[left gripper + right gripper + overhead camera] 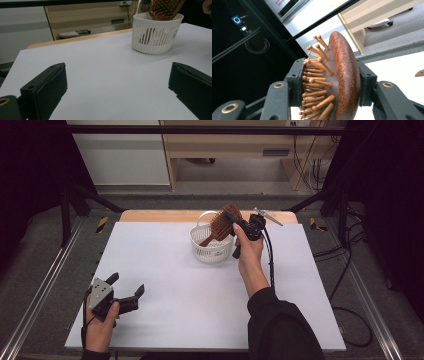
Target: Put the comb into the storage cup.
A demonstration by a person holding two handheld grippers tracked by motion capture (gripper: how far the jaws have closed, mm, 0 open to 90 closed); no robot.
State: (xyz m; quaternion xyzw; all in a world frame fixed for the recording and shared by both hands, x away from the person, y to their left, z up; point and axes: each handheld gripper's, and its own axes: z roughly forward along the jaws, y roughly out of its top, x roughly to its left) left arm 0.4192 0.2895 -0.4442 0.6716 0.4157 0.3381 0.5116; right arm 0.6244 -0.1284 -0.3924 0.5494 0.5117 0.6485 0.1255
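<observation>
A brown wooden hairbrush [223, 224] stands slanted in a white slatted basket [210, 251] at the far middle of the white table; its handle points down into the basket. My right gripper [240, 224] is shut on the brush head [342, 77], one pad on the bristle tips and the other on the wooden back. The basket [156, 35] with the brush head [165, 8] above its rim also shows in the left gripper view. My left gripper [126, 287] rests at the near left of the table, open, with nothing between its jaws.
The white tabletop [175, 285] spreads between the two hands. A wooden strip [150, 215] runs along the far edge. Metal frame rails [40, 295] flank the table, and cables [350, 270] lie on the floor at the right.
</observation>
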